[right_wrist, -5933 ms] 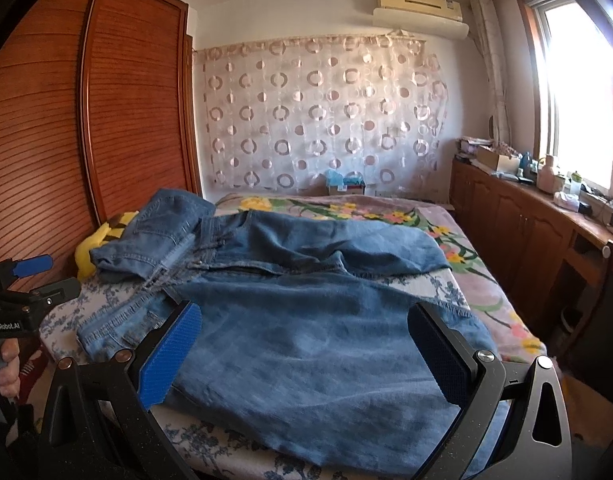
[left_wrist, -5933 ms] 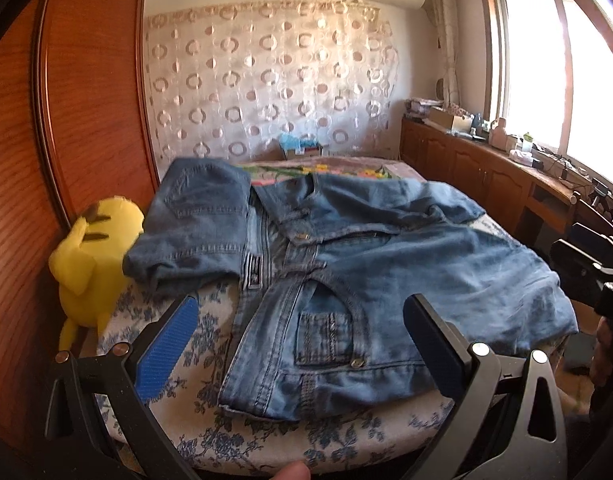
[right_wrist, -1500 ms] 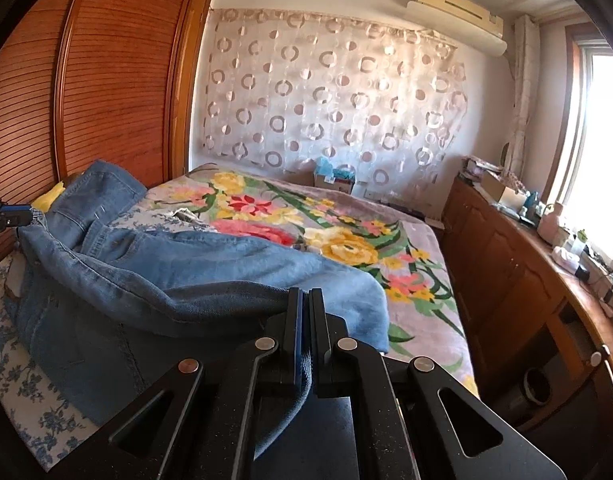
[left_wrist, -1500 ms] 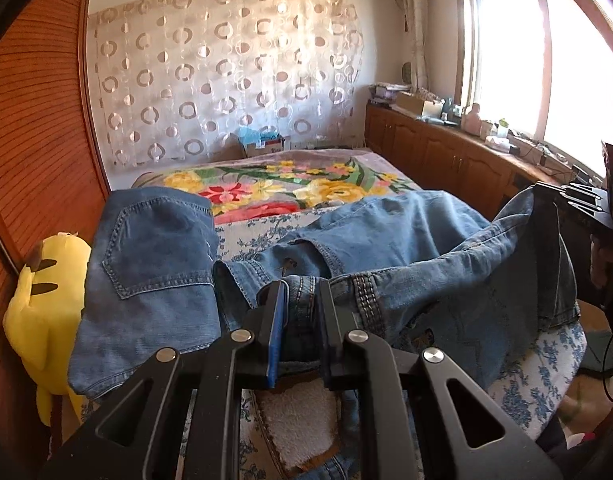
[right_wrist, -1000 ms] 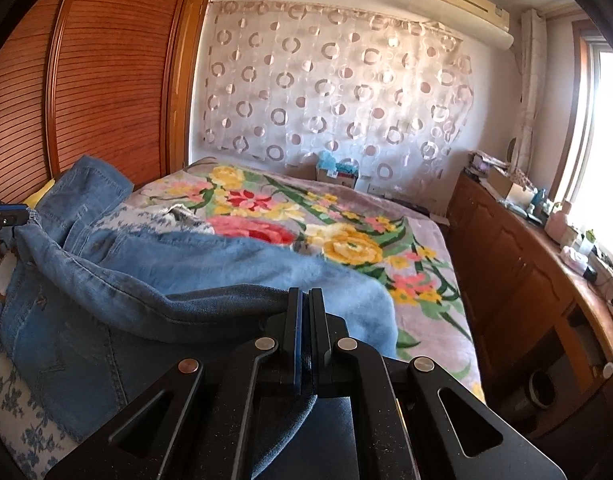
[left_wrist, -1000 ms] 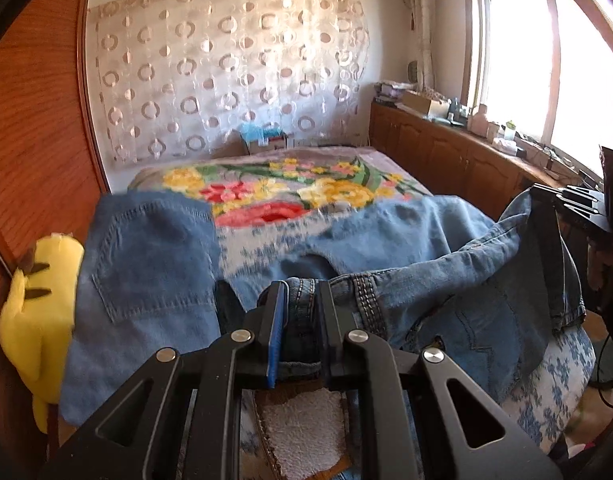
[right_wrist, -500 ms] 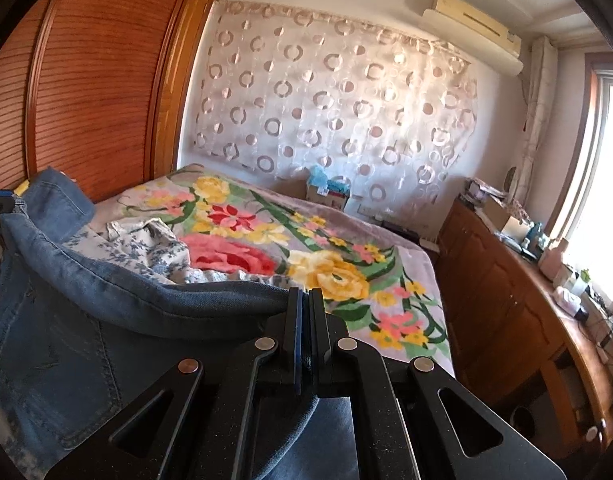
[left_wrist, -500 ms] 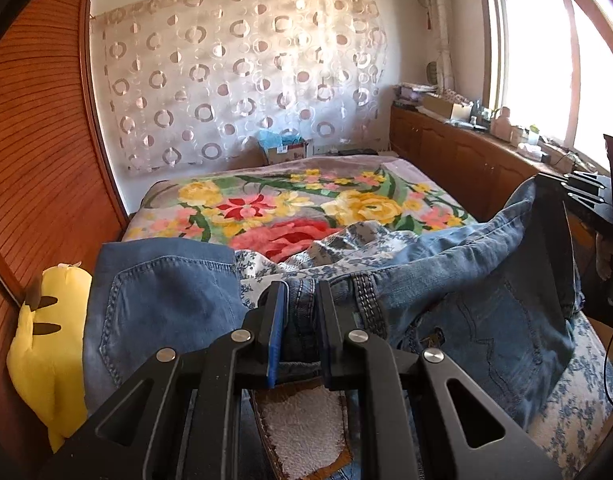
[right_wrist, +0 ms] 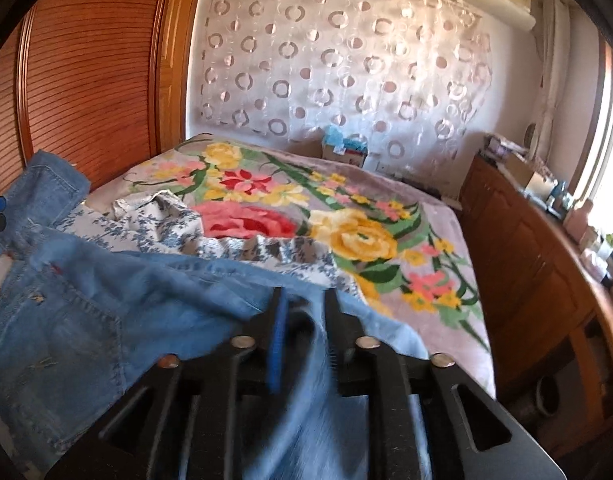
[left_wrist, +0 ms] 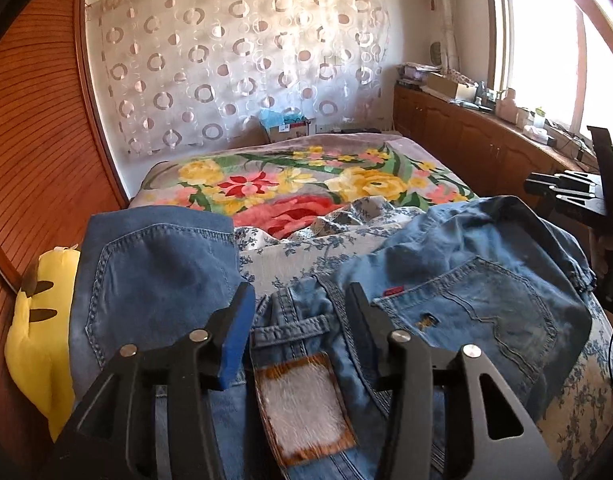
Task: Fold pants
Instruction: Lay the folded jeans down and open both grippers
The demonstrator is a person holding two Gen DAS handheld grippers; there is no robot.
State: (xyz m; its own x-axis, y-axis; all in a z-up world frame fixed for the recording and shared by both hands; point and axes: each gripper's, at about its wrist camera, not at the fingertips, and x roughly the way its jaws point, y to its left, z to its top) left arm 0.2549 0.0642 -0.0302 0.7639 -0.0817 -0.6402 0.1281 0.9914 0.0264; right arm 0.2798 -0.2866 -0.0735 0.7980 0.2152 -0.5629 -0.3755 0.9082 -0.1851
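Left wrist: left claw apart over jeans | waistband patch unreadable | right claw apart

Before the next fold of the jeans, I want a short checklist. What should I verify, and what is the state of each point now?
1. Left gripper released: ok, jaws apart over the waistband.
2. Right gripper released: ok, jaws apart, though denim lies between them.
3. Jeans on the bed: ok.
4. Jeans flat: not ok, the fabric is bunched, and the floral sheet behind is rumpled.
5. Yellow plush toy clear of the fold: cannot tell, denim lies right beside it.
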